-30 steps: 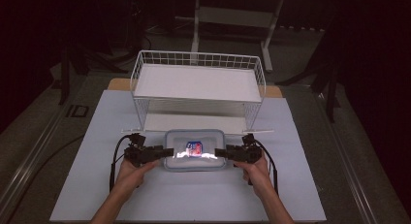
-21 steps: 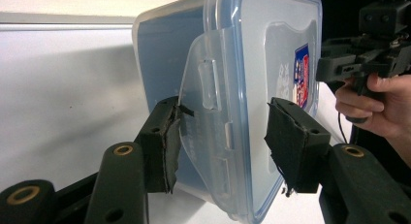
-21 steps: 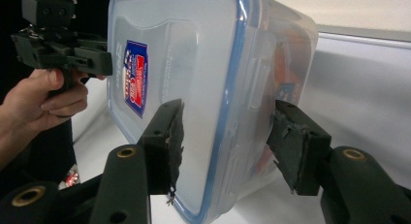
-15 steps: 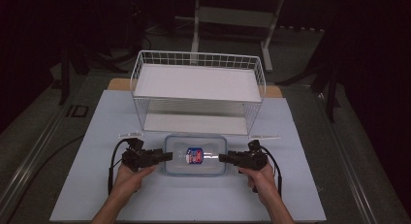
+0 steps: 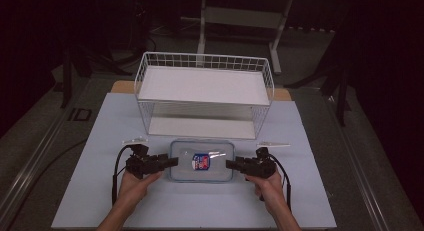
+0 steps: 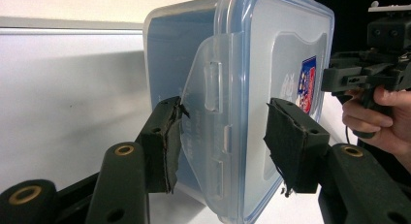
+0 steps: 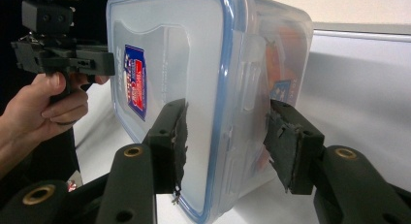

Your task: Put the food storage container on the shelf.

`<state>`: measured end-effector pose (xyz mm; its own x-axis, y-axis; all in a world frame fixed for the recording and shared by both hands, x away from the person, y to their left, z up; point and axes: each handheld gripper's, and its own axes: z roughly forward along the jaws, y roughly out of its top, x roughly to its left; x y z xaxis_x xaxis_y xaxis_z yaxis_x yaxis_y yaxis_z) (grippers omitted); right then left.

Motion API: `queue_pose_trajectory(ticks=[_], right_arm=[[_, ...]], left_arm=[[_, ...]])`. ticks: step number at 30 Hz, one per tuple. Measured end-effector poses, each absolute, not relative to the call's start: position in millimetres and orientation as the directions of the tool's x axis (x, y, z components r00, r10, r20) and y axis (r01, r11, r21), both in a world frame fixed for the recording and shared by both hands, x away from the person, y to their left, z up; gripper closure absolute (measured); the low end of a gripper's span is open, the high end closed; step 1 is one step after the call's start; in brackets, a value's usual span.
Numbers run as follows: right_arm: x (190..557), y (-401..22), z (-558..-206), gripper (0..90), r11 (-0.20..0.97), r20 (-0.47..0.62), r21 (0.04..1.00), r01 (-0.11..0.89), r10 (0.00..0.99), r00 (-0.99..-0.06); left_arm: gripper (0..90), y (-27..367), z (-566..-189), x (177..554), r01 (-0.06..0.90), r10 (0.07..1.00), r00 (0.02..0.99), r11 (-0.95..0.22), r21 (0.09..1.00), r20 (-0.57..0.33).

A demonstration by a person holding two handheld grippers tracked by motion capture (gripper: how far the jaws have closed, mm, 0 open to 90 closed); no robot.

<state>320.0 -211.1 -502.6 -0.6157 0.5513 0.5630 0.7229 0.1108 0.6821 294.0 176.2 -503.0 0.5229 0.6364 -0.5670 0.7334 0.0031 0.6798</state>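
A clear plastic container [image 5: 202, 161] with a blue-rimmed lid and a red and blue label lies flat on the white mat, just in front of the wire rack. My left gripper [image 5: 170, 162] holds its left end. Those jaws have just been closing, with the flared latch flap [image 6: 208, 88] and lid edge between them [image 6: 223, 132]; one pad touches the flap. My right gripper [image 5: 231, 165] is shut on the right end, one pad on the lid and one on the side [image 7: 225, 136]. Each gripper view also shows the container [image 7: 194, 64] and the other hand's gripper beyond it.
A white two-level wire rack [image 5: 205, 86] stands right behind the container. Two thin pale strips [image 5: 135, 140] [image 5: 272, 144] lie on the mat [image 5: 100, 191] beside the rack's front corners. Dark floor and table legs lie beyond the mat.
Both hands have shifted slightly toward the near edge. The bright glare along the container's front has gone, and it now looks flat on the mat.
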Motion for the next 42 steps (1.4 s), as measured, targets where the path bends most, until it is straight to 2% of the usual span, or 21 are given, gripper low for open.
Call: queue_pose_trajectory(ticks=[16,42], right_arm=[[317.8,-213.4,-493.7,51.7,0.104,0.560,0.693,0.713,0.545,-0.624],[307.2,-211.0,-440.6,52.4,0.099,0.487,0.770,0.630,0.548,-0.680]], left_arm=[[48.5,175.0,-490.9,291.8,0.719,0.636,0.537,0.000,0.695,-0.555],[48.7,180.1,-448.4,284.8,0.661,0.609,0.586,0.023,0.750,-0.535]])
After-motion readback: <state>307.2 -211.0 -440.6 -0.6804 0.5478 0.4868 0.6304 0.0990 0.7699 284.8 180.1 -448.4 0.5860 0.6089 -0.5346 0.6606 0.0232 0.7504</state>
